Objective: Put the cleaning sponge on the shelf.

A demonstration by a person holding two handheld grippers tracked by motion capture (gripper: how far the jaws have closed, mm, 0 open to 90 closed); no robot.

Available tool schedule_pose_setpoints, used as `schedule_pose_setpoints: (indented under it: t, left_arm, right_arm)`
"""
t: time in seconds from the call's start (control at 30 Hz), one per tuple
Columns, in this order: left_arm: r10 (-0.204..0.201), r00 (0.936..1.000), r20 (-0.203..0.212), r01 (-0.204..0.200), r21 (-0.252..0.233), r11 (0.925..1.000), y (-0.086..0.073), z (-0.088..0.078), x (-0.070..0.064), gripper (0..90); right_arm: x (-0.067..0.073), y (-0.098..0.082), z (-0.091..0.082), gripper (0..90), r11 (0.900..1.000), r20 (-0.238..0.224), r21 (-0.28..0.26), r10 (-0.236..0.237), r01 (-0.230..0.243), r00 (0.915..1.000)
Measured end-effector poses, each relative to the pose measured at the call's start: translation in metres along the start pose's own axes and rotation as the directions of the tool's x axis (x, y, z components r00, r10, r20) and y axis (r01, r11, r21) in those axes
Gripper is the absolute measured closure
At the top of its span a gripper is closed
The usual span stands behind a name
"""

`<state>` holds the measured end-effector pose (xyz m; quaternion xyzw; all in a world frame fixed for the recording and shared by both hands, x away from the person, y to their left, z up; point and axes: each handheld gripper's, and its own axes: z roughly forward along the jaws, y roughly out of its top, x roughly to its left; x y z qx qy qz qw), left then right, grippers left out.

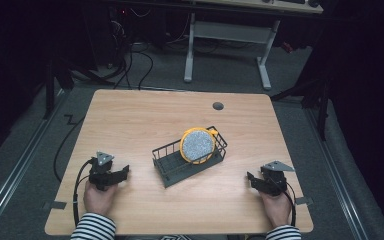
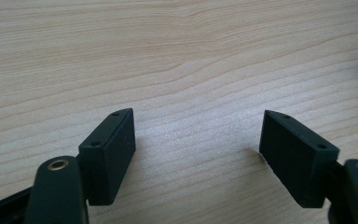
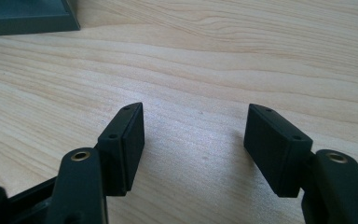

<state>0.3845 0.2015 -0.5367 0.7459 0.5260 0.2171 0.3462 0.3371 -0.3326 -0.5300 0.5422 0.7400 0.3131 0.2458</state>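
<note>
Now my left gripper [image 1: 123, 172] and right gripper [image 1: 252, 179] rest near the front corners of the light wooden table [image 1: 130, 120], jaws wide and empty. Between them, mid-table, the dark wire basket [image 1: 167, 167] props the round yellow-rimmed speckled grey disc [image 1: 198, 145] upright against its far end, so I judge the placing done.

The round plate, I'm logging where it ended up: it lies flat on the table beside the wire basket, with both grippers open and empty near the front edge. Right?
Not quite. The high view shows the round plate, yellow-rimmed and speckled grey, standing on edge inside the wire basket, not flat beside it. The rest holds: left gripper and right gripper are open and empty near the table's front edge.
</note>
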Motion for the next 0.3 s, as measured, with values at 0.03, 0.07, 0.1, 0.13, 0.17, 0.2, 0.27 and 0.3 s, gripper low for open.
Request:
schedule_pose_setpoints:
  t: [0.03, 0.07, 0.1, 0.13, 0.17, 0.2, 0.27, 0.3]
  left_arm:
    - [0.000, 1.0000, 0.000, 0.000, 0.000, 1.0000, -0.0001, -0.0001, -0.0001, 27.3]
    - [0.000, 1.0000, -0.001, 0.000, 0.000, 1.0000, -0.0002, -0.0002, -0.0002, 27.3]
    - [-0.004, 1.0000, -0.002, 0.004, -0.001, 1.0000, -0.0006, -0.0006, -0.0005, 27.3]
    - [-0.005, 1.0000, -0.001, 0.005, 0.000, 1.0000, -0.0010, -0.0011, -0.0005, 27.3]
    - [-0.008, 1.0000, 0.001, 0.008, -0.002, 1.0000, -0.0014, -0.0015, -0.0006, 27.3]
    - [-0.011, 0.9999, 0.003, 0.011, -0.003, 0.9999, -0.0016, -0.0018, -0.0005, 27.3]
    - [-0.013, 0.9999, 0.006, 0.013, -0.002, 0.9999, -0.0019, -0.0023, -0.0004, 27.3]
    - [-0.013, 0.9999, 0.005, 0.013, -0.002, 0.9999, -0.0019, -0.0023, -0.0005, 27.3]
  right_arm:
    - [0.0000, -0.0001, 0.0000, 37.9, 1.000, 0.000, 0.000, -0.001, 0.001, 1.0000]
    - [-0.0006, -0.0001, -0.0001, 37.7, 1.000, -0.002, 0.003, 0.007, -0.007, 1.0000]
    - [-0.0005, -0.0001, -0.0001, 37.5, 1.000, -0.002, 0.004, 0.007, -0.007, 1.0000]
    - [-0.0004, -0.0001, -0.0001, 37.3, 1.000, 0.000, 0.003, 0.007, -0.007, 1.0000]
    - [-0.0004, -0.0002, -0.0001, 37.3, 1.000, 0.000, 0.004, 0.008, -0.008, 1.0000]
    - [-0.0004, -0.0002, -0.0001, 37.4, 1.000, 0.001, 0.004, 0.007, -0.007, 1.0000]
    - [-0.0004, -0.0002, -0.0001, 37.3, 1.000, 0.000, 0.004, 0.009, -0.009, 1.0000]
    - [-0.0005, -0.0002, -0.0001, 37.3, 1.000, 0.001, 0.004, 0.009, -0.009, 1.0000]
